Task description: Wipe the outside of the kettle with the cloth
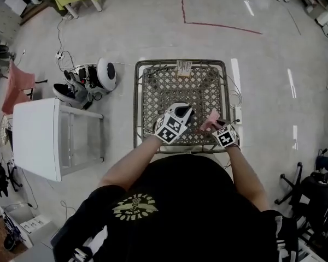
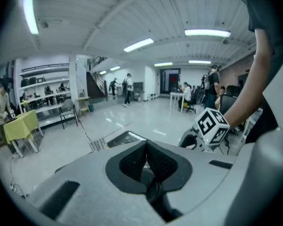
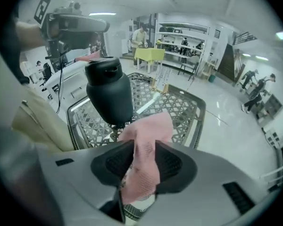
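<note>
Jaws of right gripper (image 3: 144, 149) on cloth (image 3: 148, 126)

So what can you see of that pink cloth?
The pink cloth is soft, loosely woven fabric, bunched into a crumpled strip. It sits between the right tool's dark pads, which touch it on both sides; its free end pokes out past them over the lattice table, near the dark kettle.

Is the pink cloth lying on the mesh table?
No, the pink cloth is held between the right gripper's jaws, up off the mesh table.
</note>
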Available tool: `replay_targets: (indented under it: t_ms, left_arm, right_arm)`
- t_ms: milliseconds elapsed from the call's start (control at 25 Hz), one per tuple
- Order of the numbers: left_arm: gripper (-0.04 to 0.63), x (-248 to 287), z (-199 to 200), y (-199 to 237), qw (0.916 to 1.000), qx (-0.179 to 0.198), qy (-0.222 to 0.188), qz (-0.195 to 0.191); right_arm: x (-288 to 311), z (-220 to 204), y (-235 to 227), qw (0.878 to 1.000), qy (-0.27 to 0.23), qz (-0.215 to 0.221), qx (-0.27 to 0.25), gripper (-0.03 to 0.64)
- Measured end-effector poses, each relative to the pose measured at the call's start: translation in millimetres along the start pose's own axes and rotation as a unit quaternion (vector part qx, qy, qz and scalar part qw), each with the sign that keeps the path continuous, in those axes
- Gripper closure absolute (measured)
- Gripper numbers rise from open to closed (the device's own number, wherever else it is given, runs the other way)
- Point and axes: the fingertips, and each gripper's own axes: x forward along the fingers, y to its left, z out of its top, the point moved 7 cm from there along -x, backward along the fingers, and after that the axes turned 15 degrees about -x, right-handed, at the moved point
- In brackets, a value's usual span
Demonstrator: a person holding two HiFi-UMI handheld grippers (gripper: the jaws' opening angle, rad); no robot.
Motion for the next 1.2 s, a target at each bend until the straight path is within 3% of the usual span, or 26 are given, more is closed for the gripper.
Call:
replay_targets:
  t_ms: [80,200,360,560,760,920,1040,1200]
  left_arm:
    - [0.588,-26.4,14.3,5.0,0.9977,-0.026,-0.062,0.012]
    - [0.588,-77.0,23.3,22.9,0.986,-0.069,-0.143,0.049]
    - [0.588,-150.5,24.8,43.5,0.967,-0.098,-0.212,0.103]
    - [0.588,-211.3,25.6,46.7,0.9566,-0.091,-0.24,0.139]
    - [0.588,-234.8,45.6,34.7,0.9526,-0.044,-0.264,0.144]
    - [0.588,-242.3,65.0,27.6,0.9521,-0.016,-0.273,0.136]
    - [0.588,-251.3,74.3,25.2,0.9479,-0.017,-0.291,0.128]
    - [0.588,-256.2,79.3,21.9,0.9482,-0.004,-0.296,0.116]
  right_arm:
    - [-11.6,-2.3,-1.8,1.0,0.002,-0.011,0.009,0.479]
    - [-22.9,-0.3,1.1,1.0,0.001,-0.023,0.004,0.427]
    - [-65.2,33.6,-1.2,0.994,-0.077,-0.058,0.052,0.425]
    - [-136.3,97.3,-3.0,0.966,-0.216,-0.107,0.089,0.43]
    - [-199.1,143.8,-5.4,0.931,-0.307,-0.18,0.081,0.544]
    - [-241.2,170.0,4.7,0.905,-0.368,-0.2,0.072,0.603]
    - [-262.6,185.6,13.2,0.894,-0.389,-0.216,0.052,0.606]
    - [-276.4,194.2,23.0,0.893,-0.383,-0.237,0.028,0.606]
